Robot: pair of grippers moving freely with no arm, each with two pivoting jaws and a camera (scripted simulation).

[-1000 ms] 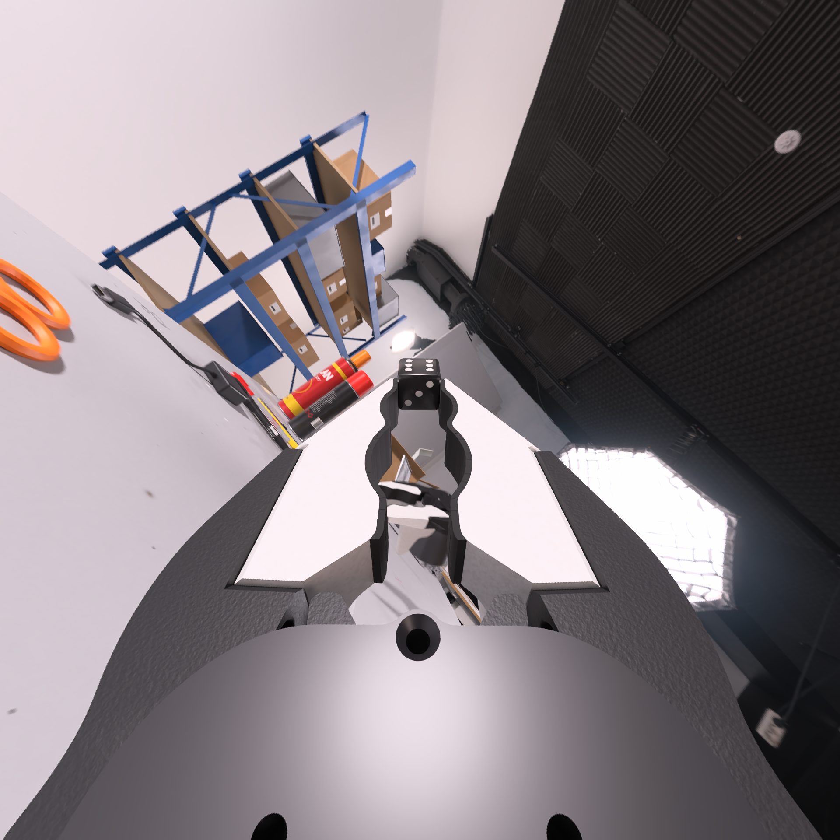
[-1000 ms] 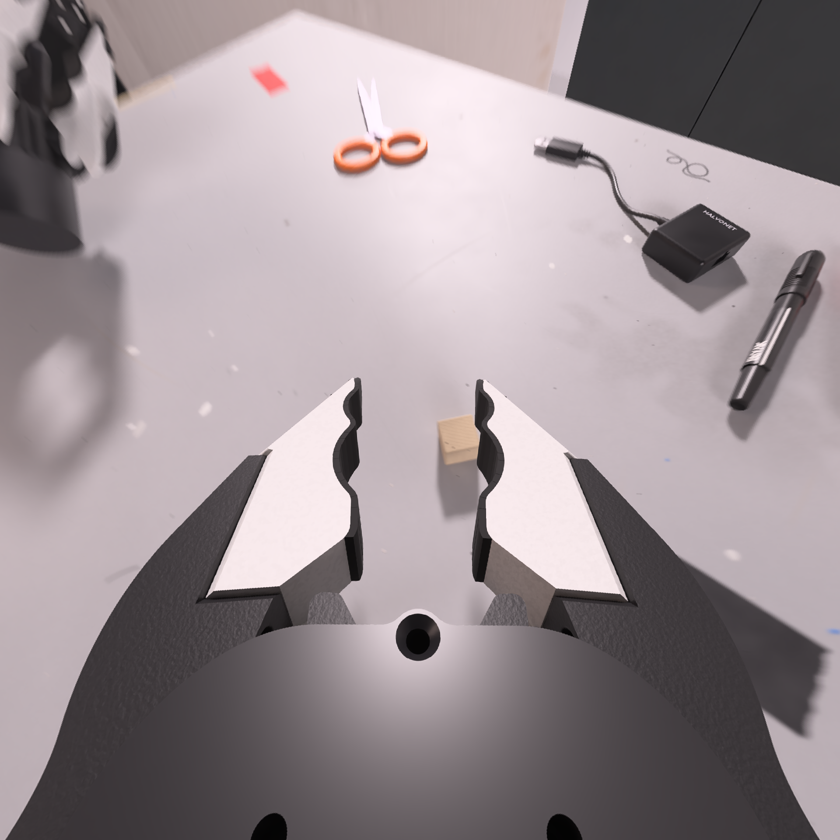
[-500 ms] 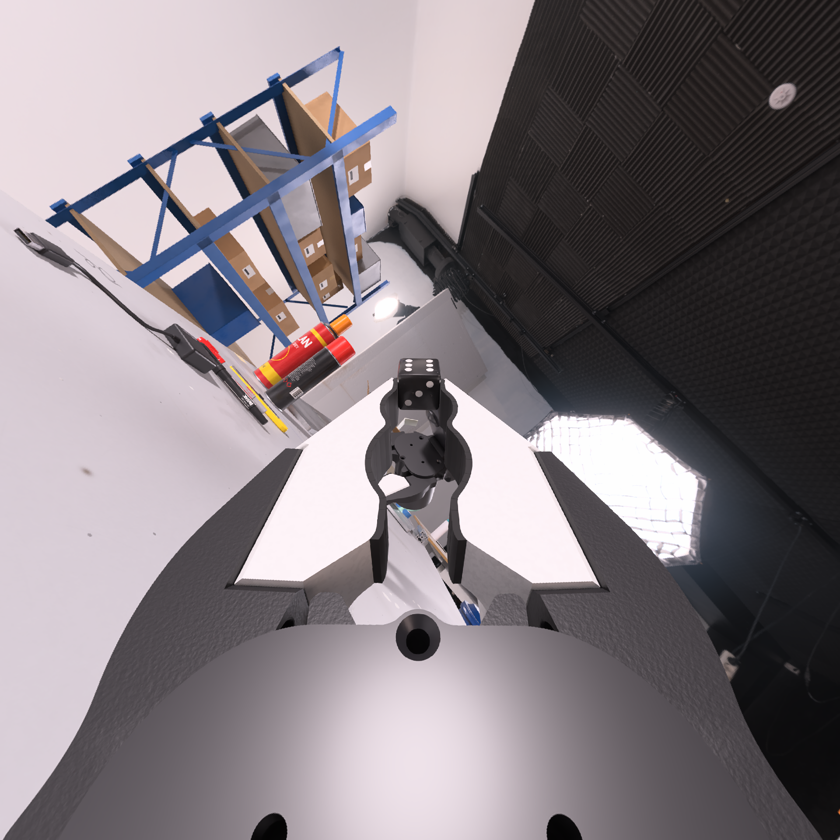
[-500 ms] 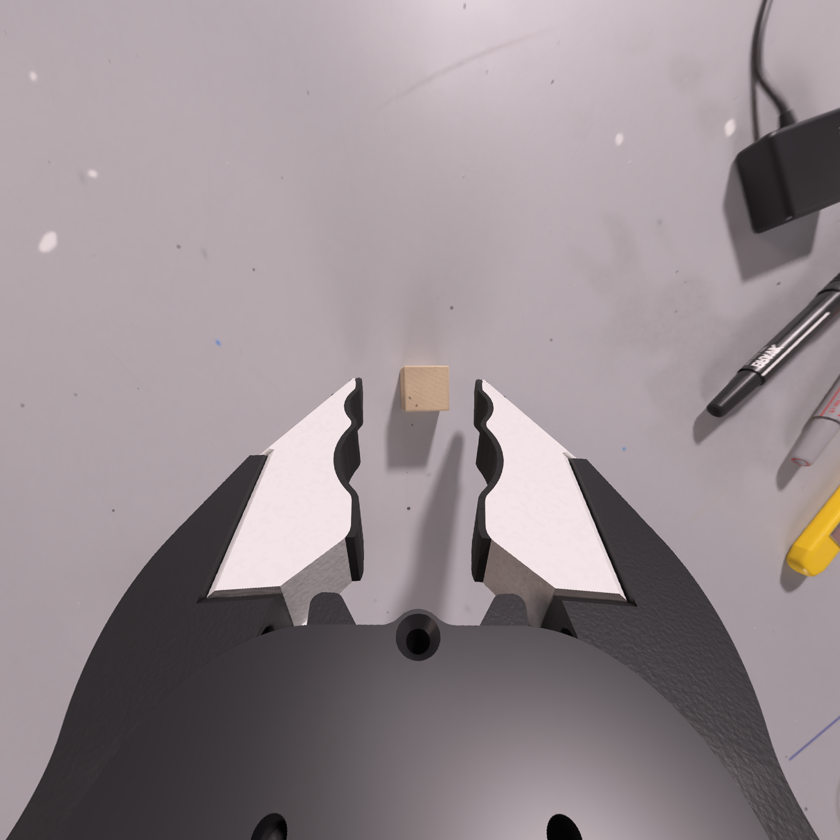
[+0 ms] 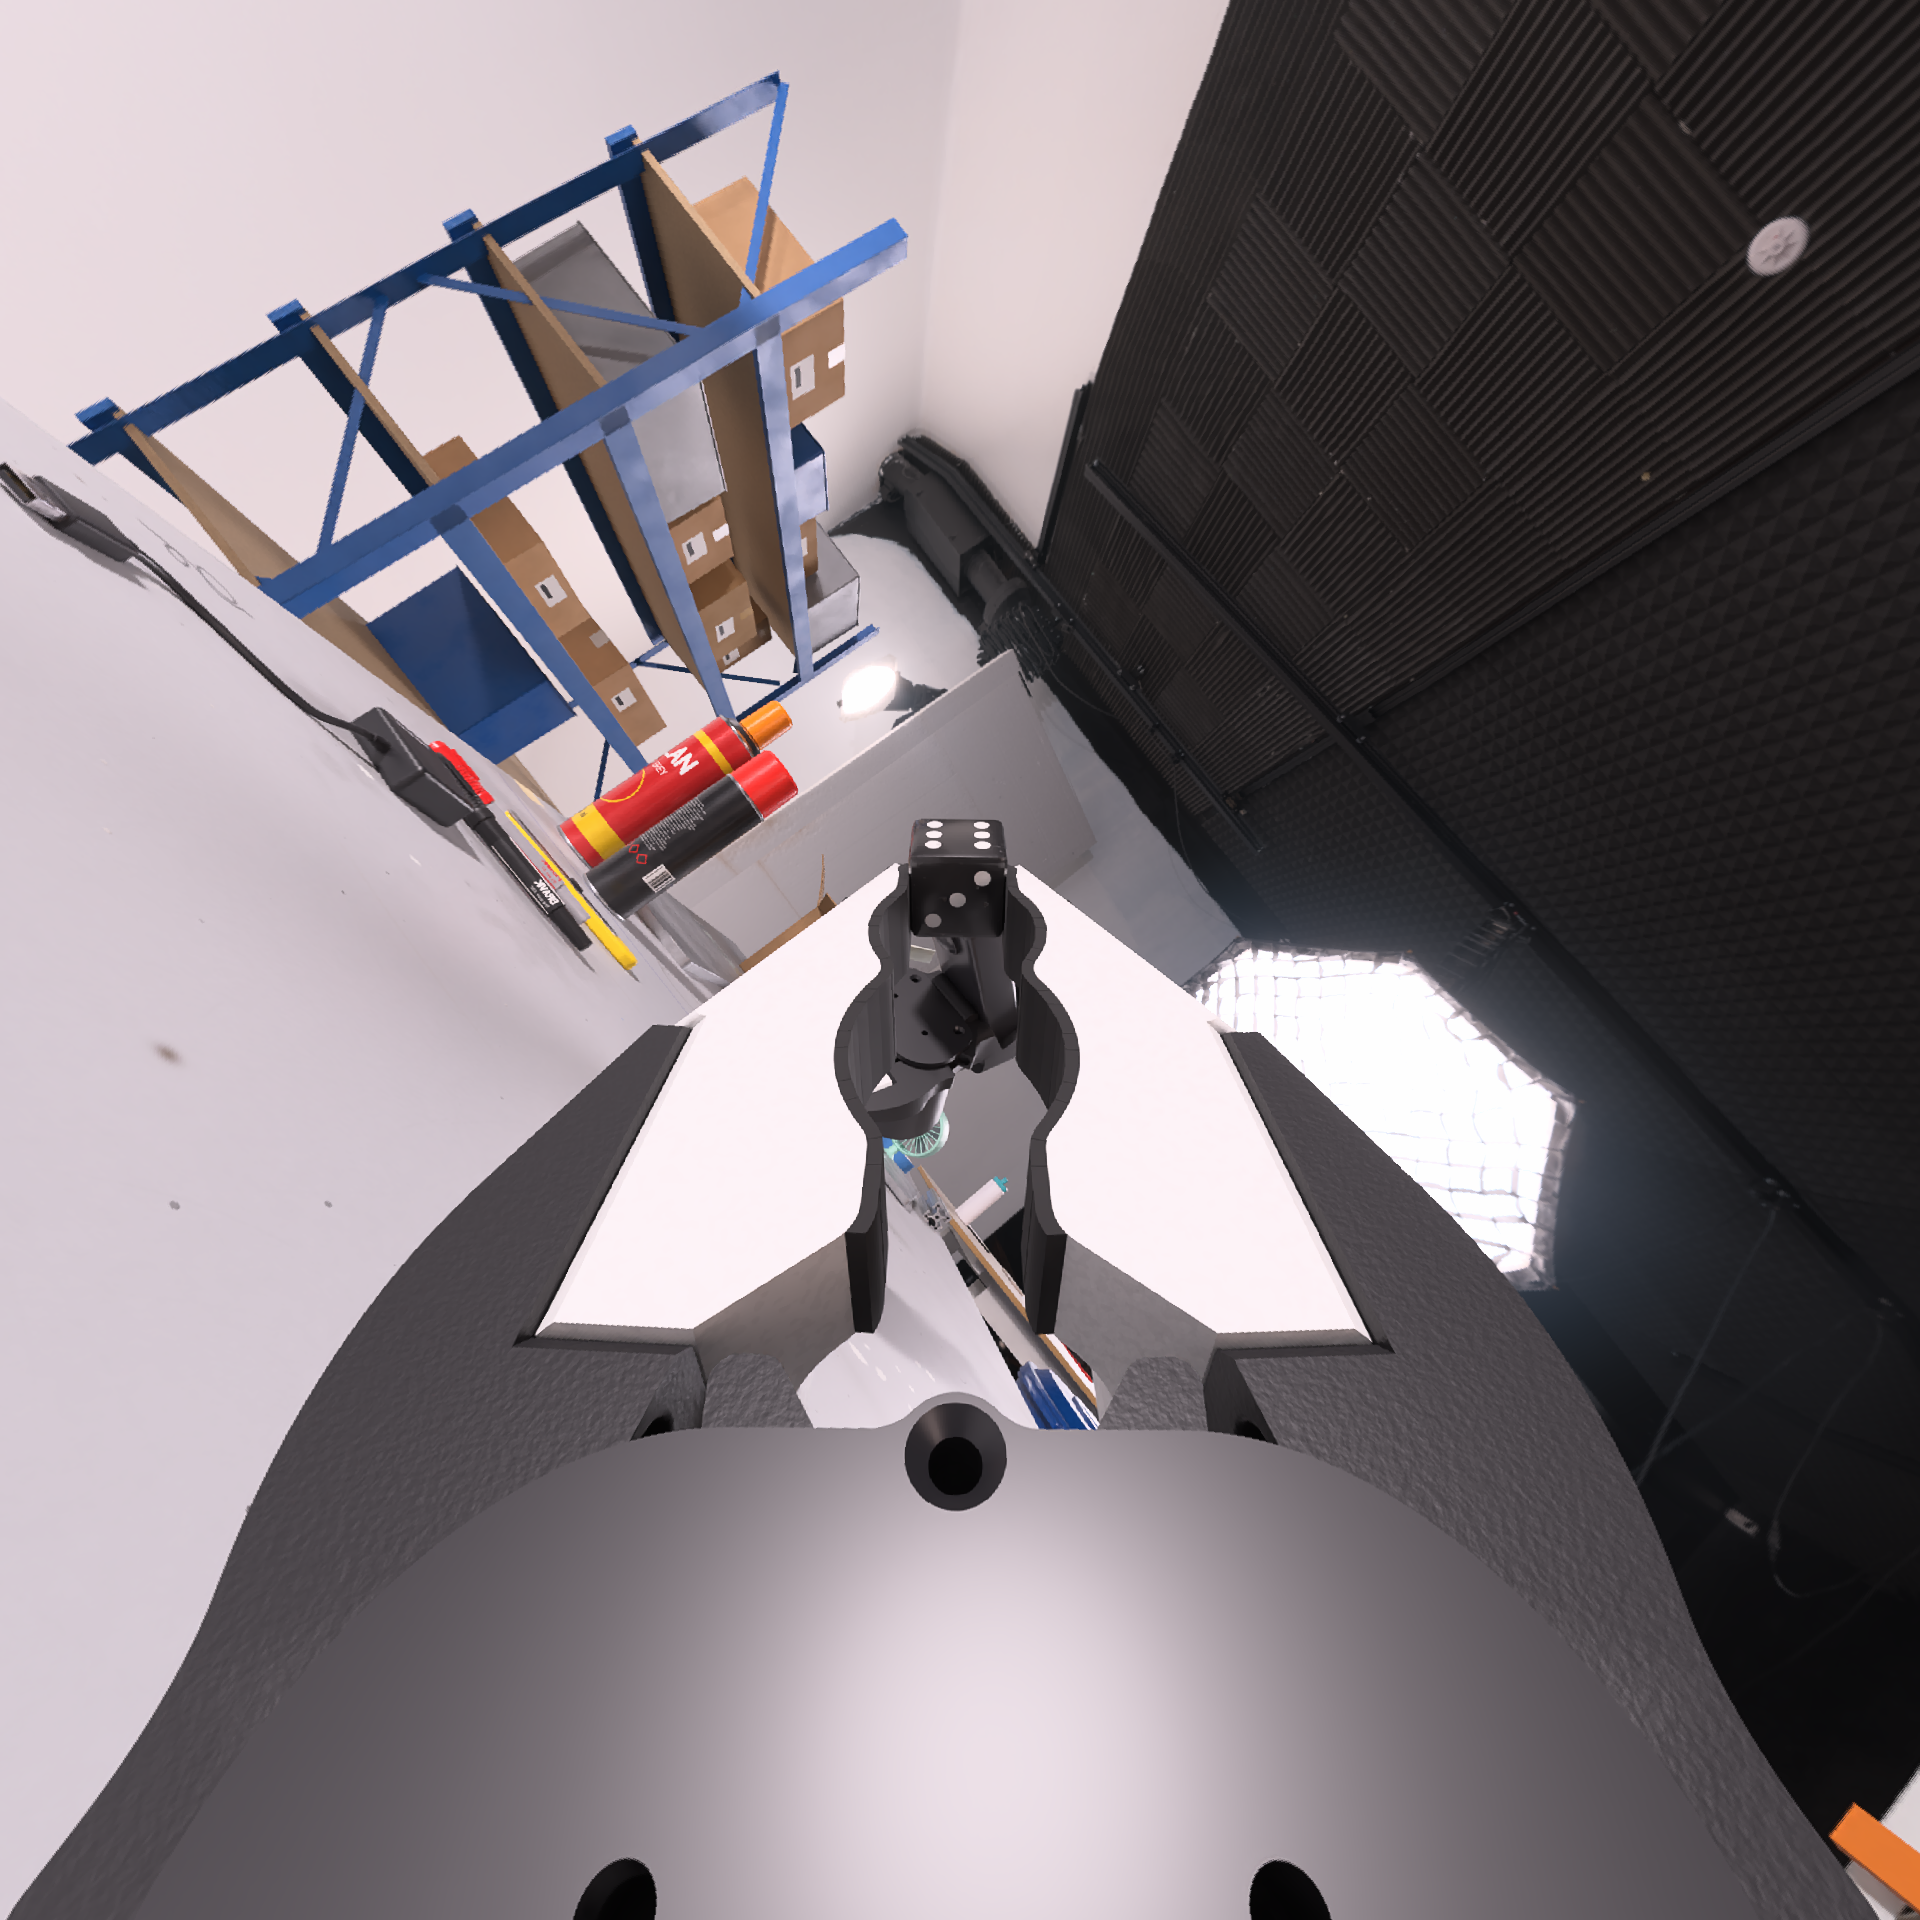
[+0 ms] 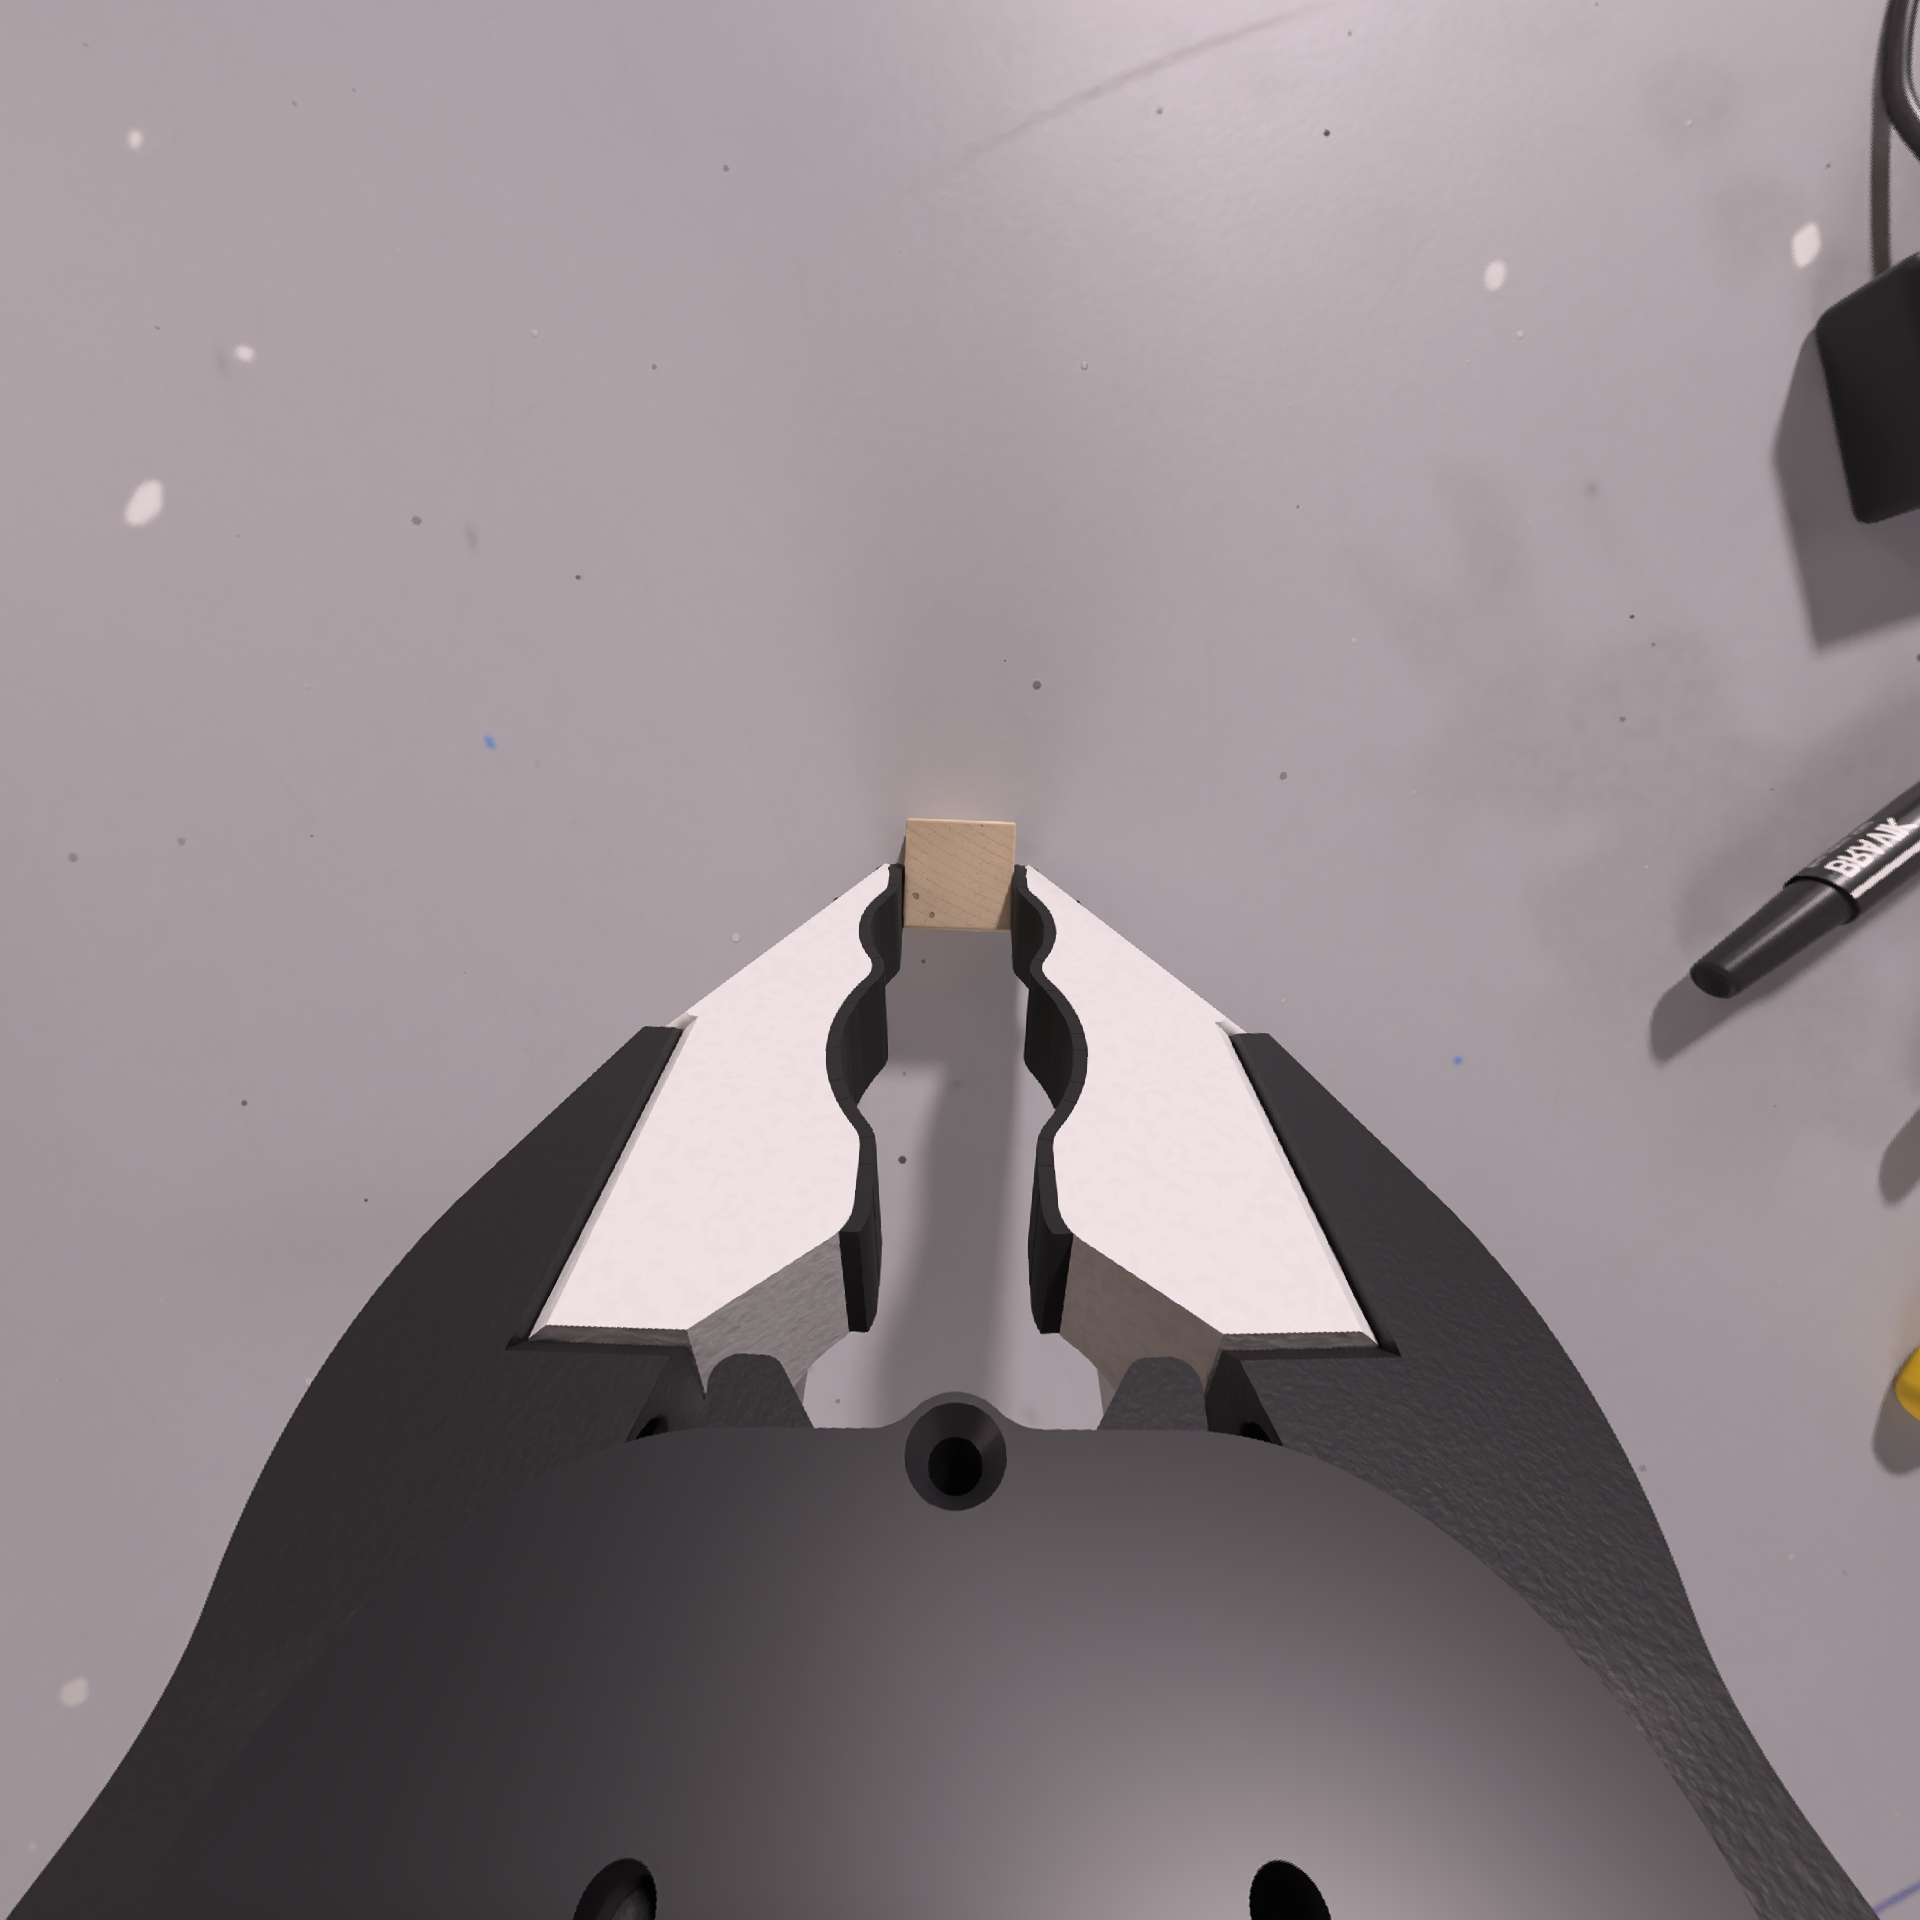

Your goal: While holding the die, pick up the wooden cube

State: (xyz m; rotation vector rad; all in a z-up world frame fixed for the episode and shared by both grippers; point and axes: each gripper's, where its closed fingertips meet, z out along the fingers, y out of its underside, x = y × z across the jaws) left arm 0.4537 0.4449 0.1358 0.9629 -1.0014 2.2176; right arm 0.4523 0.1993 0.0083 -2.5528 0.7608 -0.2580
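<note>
My left gripper (image 5: pixel 956 883) is clamped on the black die (image 5: pixel 957 876), which sits pinched right at my fingertips, white pips showing on two faces. It is lifted clear of the grey table (image 5: pixel 208 1039) and tipped so that the table runs up the left side of my view, with a blue shelving rack (image 5: pixel 540 416) of cardboard boxes and a red and a black spray can (image 5: pixel 675 821) beyond its edge. A black adapter with a cable (image 5: pixel 416 764) and a black marker (image 5: pixel 530 883) lie near that edge.

My right gripper (image 6: pixel 958 899) points straight down at the table (image 6: pixel 623 416). Its fingers have narrowed onto the wooden cube (image 6: pixel 958 868): both fingertips (image 6: pixel 889 904) press against the cube's left and right sides, the cube caught at the very ends with its far half sticking out past them. I cannot tell whether the cube is off the table or resting on it. A black marker (image 6: pixel 1808 914) and a black adapter (image 6: pixel 1870 405) lie well off to the right, and a bit of something yellow (image 6: pixel 1901 1403) shows at the right edge.
</note>
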